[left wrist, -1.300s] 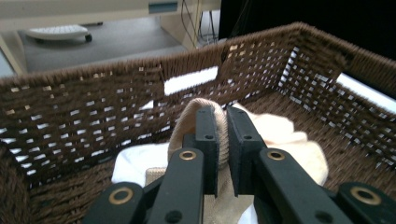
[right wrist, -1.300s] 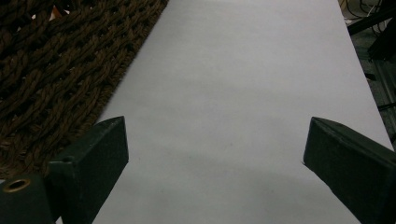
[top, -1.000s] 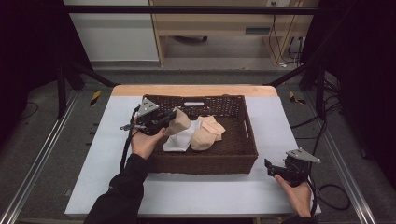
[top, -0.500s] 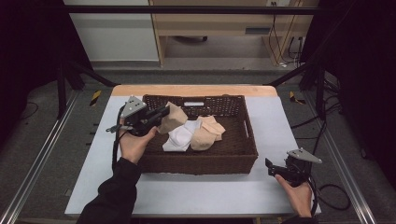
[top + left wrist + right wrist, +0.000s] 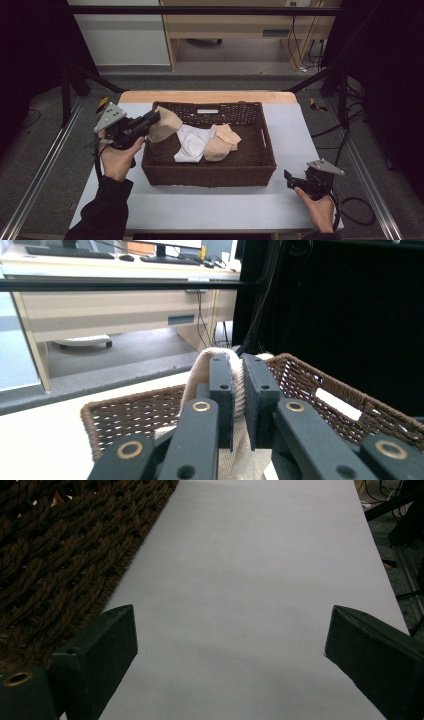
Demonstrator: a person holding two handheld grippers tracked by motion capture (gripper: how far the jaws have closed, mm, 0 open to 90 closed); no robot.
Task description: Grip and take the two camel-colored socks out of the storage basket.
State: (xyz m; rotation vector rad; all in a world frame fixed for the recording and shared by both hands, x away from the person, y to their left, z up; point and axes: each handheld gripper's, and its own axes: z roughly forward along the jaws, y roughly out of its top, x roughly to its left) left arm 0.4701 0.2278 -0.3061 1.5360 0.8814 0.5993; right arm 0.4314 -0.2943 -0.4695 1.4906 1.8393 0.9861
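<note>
Over the last second the left gripper [image 5: 151, 119] has drawn back to the left, carrying a beige sock [image 5: 165, 126] from the middle of the basket [image 5: 210, 175] out to its left rim. The sock now hangs from the closed fingers [image 5: 221, 390] right over that rim, partly inside and partly beyond it; in the left gripper view the ribbed knit is pinched flat between the two black pads. Inside the basket, near the middle, lie a white sock [image 5: 192, 146] and, just to its right and touching it, another beige sock [image 5: 222, 142], both soft and crumpled. The basket is dark brown woven wicker, rectangular, with a slot handle in the far wall. It stands on a pale, smooth counter [image 5: 225, 205]. At the right, the right gripper [image 5: 290, 179] rests low by the basket's near right corner, its fingers [image 5: 100, 645] spread wide and empty above bare counter.

The step in hand looks like lifting socks out one at a time. The next move would likely need the sock carried clear of the rim and laid down on the counter to the left.
</note>
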